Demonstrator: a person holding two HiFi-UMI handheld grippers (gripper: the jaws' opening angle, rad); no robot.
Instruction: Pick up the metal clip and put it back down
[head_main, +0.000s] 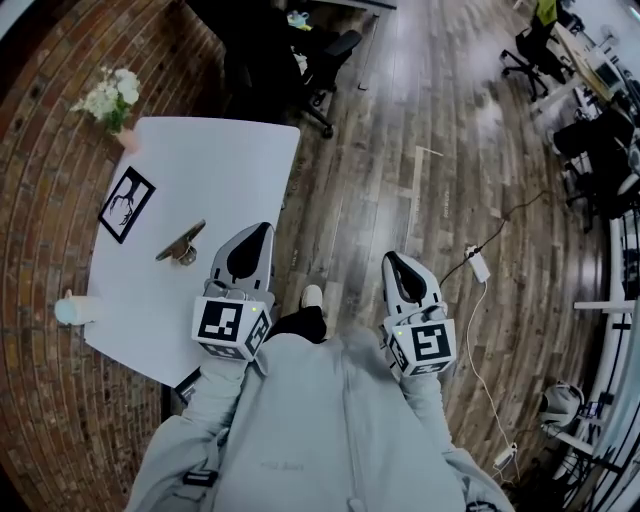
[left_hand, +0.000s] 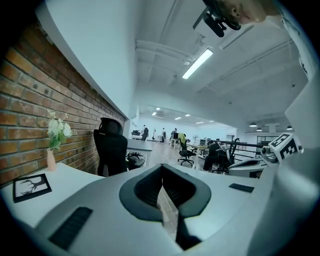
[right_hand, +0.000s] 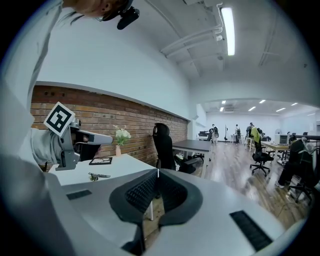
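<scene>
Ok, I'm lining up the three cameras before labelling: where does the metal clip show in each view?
Head view: the metal clip lies on the white table, left of centre, below and right of the framed picture.
Left gripper view: the clip is not in it.
Right gripper view: the clip is at lower left, on the table.
Shared landmark: the framed picture, bottom left in the left gripper view and just above the clip in the right gripper view.

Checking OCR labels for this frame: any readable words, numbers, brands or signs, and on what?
No readable text in any view.
Left marker cube, right marker cube: square patterns only, no letters.
Framed picture: a drawing, no words.
Grey sweatshirt: faint print, too small to read.
</scene>
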